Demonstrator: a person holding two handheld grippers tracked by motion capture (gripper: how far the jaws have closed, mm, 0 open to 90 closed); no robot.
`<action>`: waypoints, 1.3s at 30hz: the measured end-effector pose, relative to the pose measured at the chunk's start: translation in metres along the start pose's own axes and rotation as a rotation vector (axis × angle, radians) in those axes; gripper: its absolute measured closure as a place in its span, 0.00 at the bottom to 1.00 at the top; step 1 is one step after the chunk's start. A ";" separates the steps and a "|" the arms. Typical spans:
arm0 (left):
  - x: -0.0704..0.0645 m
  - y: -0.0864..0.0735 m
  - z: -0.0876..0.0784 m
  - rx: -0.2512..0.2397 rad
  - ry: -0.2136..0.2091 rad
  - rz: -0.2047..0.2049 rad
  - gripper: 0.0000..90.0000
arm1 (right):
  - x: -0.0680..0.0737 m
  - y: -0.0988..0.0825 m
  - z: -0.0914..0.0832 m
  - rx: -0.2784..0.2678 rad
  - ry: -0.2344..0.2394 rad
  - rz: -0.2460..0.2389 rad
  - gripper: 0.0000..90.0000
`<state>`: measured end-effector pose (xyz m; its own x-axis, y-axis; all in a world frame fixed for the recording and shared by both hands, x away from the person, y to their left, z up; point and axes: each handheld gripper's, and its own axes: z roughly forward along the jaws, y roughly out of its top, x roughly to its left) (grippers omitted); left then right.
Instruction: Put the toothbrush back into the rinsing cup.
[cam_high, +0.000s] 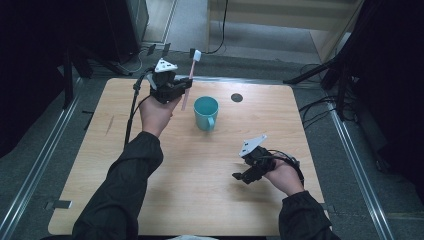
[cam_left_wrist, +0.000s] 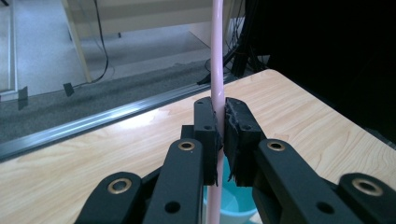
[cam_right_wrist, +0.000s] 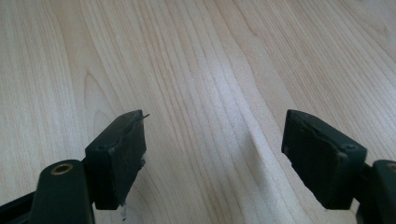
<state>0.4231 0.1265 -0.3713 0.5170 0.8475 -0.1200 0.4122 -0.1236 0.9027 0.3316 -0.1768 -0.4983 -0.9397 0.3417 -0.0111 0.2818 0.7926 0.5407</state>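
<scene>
Left tongs (cam_high: 184, 89) pinch a thin pink plastic toothbrush with white bristle head (cam_high: 190, 75) mid-handle, upright, head up, held above the light wooden desk (cam_high: 200, 165) just left of the teal plastic mug with handle (cam_high: 206, 113). In the left gripper view the pads clamp the pink handle (cam_left_wrist: 217, 70) from both sides, and its lower end hangs over the mug's rim (cam_left_wrist: 231, 215). Right tongs (cam_high: 243, 176) are spread, nothing between them, low over bare desk (cam_right_wrist: 196, 70) near the front right.

Handling: toothbrush probably very light, stiff, smooth and round (so it may pivot or slide in the pads). The mid-handle grip looks sensible; stay clear of the bristles. Mug is light and could tip if the handle knocks its rim.
</scene>
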 end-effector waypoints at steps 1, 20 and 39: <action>0.000 0.000 0.000 0.000 0.000 0.000 0.93 | 0.000 0.000 0.000 0.000 0.001 -0.002 0.24; -0.024 0.009 0.042 0.016 -0.040 0.014 0.93 | 0.000 -0.002 -0.001 0.005 -0.004 -0.001 0.24; -0.026 -0.009 0.073 0.069 -0.030 0.021 0.93 | 0.001 -0.002 0.000 0.017 -0.003 -0.004 0.24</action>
<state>0.4602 0.0676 -0.4062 0.5475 0.8289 -0.1148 0.4517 -0.1773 0.8744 0.3297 -0.1780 -0.4993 -0.9405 0.3395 -0.0158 0.2808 0.8024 0.5266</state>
